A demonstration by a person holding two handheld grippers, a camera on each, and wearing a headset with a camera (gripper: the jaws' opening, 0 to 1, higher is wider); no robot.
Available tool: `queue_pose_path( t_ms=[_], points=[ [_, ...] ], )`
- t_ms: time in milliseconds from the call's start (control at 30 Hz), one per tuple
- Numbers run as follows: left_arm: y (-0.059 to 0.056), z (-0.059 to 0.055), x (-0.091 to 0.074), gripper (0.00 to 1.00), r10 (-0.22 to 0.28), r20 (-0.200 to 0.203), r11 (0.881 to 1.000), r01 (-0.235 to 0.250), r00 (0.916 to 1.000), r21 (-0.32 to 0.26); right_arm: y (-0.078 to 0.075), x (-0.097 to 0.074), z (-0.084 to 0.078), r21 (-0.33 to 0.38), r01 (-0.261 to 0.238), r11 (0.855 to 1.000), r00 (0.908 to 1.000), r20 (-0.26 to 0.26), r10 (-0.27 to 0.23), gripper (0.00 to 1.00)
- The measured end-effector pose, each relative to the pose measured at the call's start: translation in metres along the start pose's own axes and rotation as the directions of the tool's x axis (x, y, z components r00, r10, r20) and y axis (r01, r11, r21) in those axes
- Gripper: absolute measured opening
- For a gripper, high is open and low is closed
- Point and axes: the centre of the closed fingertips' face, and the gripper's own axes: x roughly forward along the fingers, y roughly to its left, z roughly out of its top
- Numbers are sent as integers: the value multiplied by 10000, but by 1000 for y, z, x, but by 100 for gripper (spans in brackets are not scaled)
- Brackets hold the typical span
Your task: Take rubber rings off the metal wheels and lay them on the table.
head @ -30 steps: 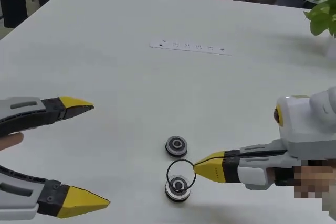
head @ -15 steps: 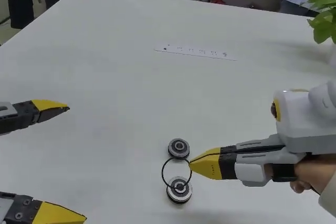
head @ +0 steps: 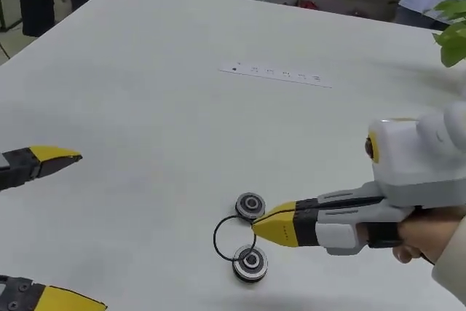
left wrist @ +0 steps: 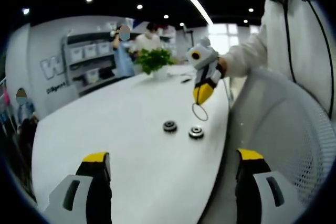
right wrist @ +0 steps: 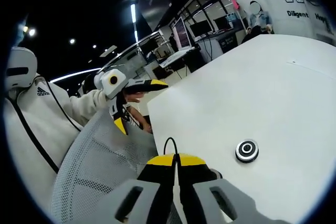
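1. In the head view the right gripper (head: 266, 227) reaches in from the right, its jaws pressed together on the thin black ring (head: 215, 237). The ring's loop crosses the near wheel (head: 250, 264) and reaches up towards the far wheel (head: 250, 206). From this view I cannot tell whether the ring touches either wheel.
2. The left gripper view shows this from the side. The ring (left wrist: 199, 112) hangs from the tip of the right gripper (left wrist: 201, 97), above the table (left wrist: 121, 129) and apart from the near wheel (left wrist: 196, 132) and the far wheel (left wrist: 169, 126).
3. In the right gripper view the ring (right wrist: 169, 143) shows as a short black arc rising from between the closed yellow tips of the right gripper (right wrist: 176, 160). The far wheel (right wrist: 247, 150) lies flat on the table (right wrist: 252, 93), off to one side of the jaws.
4. The left gripper (head: 93, 229) is at the left of the head view, well apart from the wheels, with its jaws spread wide and nothing between them. Its own view shows the same wide gap (left wrist: 172, 158), and the right gripper view shows it open too (right wrist: 144, 107).
5. A white power strip (head: 275, 75) lies farther back on the table (head: 145, 71). A plant (head: 455, 34) stands at the far right corner. The left gripper view also takes in a white mesh chair (left wrist: 294, 129) and shelves (left wrist: 86, 61).
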Motion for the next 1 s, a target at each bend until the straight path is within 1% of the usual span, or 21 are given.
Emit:
queue_pose_path(
  t_ms=[133,233,400,633,700,767,1000],
  points=[
    [2,-4,-3,100,151,-10,9997,-151,9999,-168,1,7,1,-58,-129,9999,9998,-129,128,0],
    [3,-9,-4,100,300,7,9988,-299,9996,-385,2,12,4,28,-277,9996,9996,-113,278,0],
    [0,-17,-4,100,302,-168,9980,-311,9994,-555,3,21,6,-53,-431,9991,9988,-236,429,0],
    [0,-22,-3,100,321,-250,9968,-338,9992,-721,-3,37,2,-133,-514,9986,9968,-623,505,0],
    [0,-23,-3,100,322,-269,9968,-341,9991,-729,-5,41,0,-138,-503,9986,9963,-706,492,0],
    [-1,-24,-2,99,298,-289,9966,-320,9991,-762,-10,45,-5,-130,-503,9986,9951,-865,490,0],
    [-1,-26,-2,99,312,-300,9955,-338,9991,-882,-15,61,-19,-129,-439,9990,9894,-1394,417,0]
  ],
)
